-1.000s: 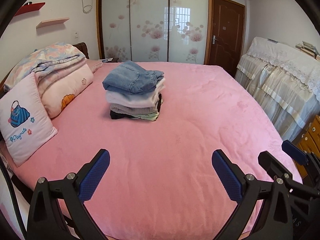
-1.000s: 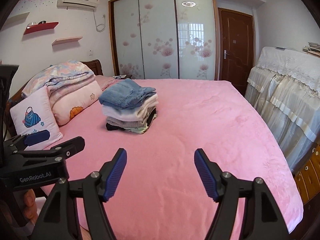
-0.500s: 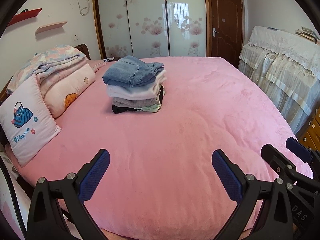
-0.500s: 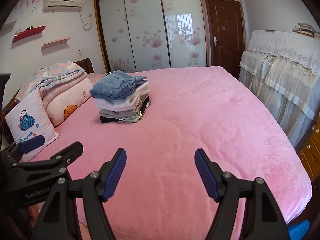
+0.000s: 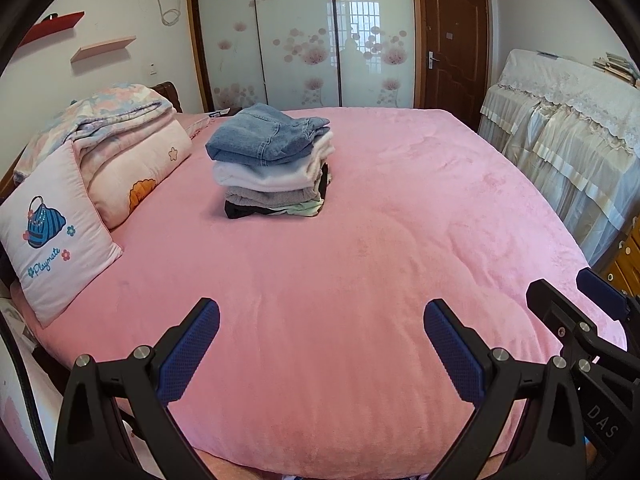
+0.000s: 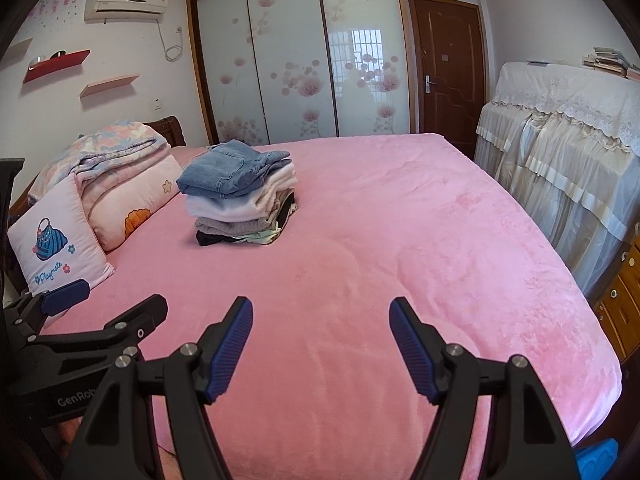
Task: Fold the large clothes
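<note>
Both grippers spread, empty, low in frame.
Folded clothes stack (image 5: 272, 160) sits upper-left of centre, well apart from left gripper (image 5: 320, 356) & right gripper (image 6: 320, 348); left looks slightly nearer. Bed (image 5: 360, 280) bare between.

Both hand-held grippers, left (image 5: 322, 354) and right (image 6: 321, 346), are black angular frames with silver screws and ribbed blue fingertip pads (image 6: 231, 346); white lettering marks their bodies.

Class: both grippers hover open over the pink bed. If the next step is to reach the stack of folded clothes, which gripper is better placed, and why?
Left, though only slightly. The stack of folded clothes lies toward the pillow side, the same side as the left gripper. The right gripper would have to cross over. Both have empty, open jaws.
</note>
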### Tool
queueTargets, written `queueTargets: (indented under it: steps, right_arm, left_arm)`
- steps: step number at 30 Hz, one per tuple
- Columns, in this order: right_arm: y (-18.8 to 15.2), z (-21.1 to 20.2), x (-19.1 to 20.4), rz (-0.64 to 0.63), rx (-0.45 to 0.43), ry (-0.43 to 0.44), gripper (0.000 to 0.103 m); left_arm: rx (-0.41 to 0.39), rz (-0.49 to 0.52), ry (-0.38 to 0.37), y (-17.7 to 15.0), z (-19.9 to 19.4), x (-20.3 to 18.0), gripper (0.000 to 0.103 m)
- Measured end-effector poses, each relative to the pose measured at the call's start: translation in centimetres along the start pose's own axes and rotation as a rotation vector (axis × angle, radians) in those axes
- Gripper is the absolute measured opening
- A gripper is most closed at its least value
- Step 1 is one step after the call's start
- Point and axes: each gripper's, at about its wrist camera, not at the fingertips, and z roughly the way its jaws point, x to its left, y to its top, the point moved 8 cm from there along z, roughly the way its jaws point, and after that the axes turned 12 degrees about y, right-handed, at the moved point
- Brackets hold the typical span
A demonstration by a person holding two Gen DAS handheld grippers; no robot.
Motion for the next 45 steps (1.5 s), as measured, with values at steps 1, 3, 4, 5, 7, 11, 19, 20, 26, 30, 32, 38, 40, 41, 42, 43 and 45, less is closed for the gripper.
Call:
queueTargets:
  steps: [1, 3, 4, 5, 7, 11, 19, 20, 26, 30, 32, 38, 40, 41, 42, 43, 45]
  right_arm:
    - [-0.02, -0.05, 0.02, 0.0, -0.001, -0.001, 0.071]
    - [-0.01, -0.05, 0.0, 0.0, -0.001, 0.0, 0.071]
    - [-0.02, -0.07, 0.0, -0.001, -0.001, 0.001, 0.071]
    - [-0.02, -0.06, 0.0, 0.0, 0.0, 0.001, 0.071]
    - [0.01, -0.08, 0.01, 0.0, 0.0, 0.002, 0.071]
    - [0.01, -0.18, 0.16, 0.0, -0.001, 0.003, 0.071]
    - [-0.04, -0.18, 0.16, -0.001, 0.001, 0.004, 0.071]
    - [-0.02, -0.14, 0.21, 0.0, -0.001, 0.003, 0.071]
    - [0.09, -0.28, 0.16, -0.005, 0.001, 0.0, 0.071]
    - [0.28, -0.52, -0.02, -0.01, 0.004, -0.012, 0.071]
    - [0.33, -0.61, -0.25, -0.013, 0.006, -0.016, 0.071]
    - [0.44, -0.56, -0.48, -0.011, 0.005, -0.018, 0.071]
    - [0.45, -0.54, -0.53, -0.012, 0.007, -0.016, 0.071]
    - [0.42, -0.57, -0.52, -0.013, 0.007, -0.017, 0.071]
    - [0.4, -0.56, -0.49, -0.014, 0.008, -0.018, 0.071]
    - [0.38, -0.49, -0.51, -0.014, 0.009, -0.018, 0.071]
    - [0.36, -0.38, -0.56, -0.014, 0.009, -0.019, 0.071]
  left_arm:
    - [-0.001, -0.001, 0.001, -0.08, -0.11, -0.06, 0.102]
    - [0.0, -0.002, -0.002, -0.11, -0.1, -0.05, 0.102]
    - [0.001, -0.002, -0.002, -0.12, -0.09, -0.06, 0.102]
    - [0.004, -0.004, -0.002, -0.15, -0.13, -0.1, 0.102]
    - [0.01, -0.009, -0.004, -0.22, -0.15, -0.1, 0.102]
    - [0.011, -0.012, -0.002, -0.23, -0.27, -0.12, 0.102]
    - [0.021, -0.016, -0.01, -0.29, -0.15, -0.25, 0.102]
    - [0.022, -0.017, -0.01, -0.35, -0.16, -0.3, 0.102]
    - [0.026, -0.014, -0.01, -0.4, -0.17, -0.55, 0.102]
    - [0.031, -0.014, -0.018, -0.52, -0.16, -0.73, 0.102]
    - [0.032, -0.013, -0.021, -0.47, -0.09, -0.57, 0.102]
    - [0.024, -0.01, -0.018, -0.32, -0.07, -0.57, 0.102]
    - [0.021, -0.007, -0.016, -0.33, -0.02, -0.57, 0.102]
    - [0.021, -0.007, -0.015, -0.38, -0.01, -0.52, 0.102]
    - [0.022, -0.006, -0.015, -0.4, 0.01, -0.44, 0.102]
    - [0.022, -0.006, -0.016, -0.4, 0.03, -0.38, 0.102]
    - [0.023, -0.006, -0.017, -0.42, 0.04, -0.4, 0.102]
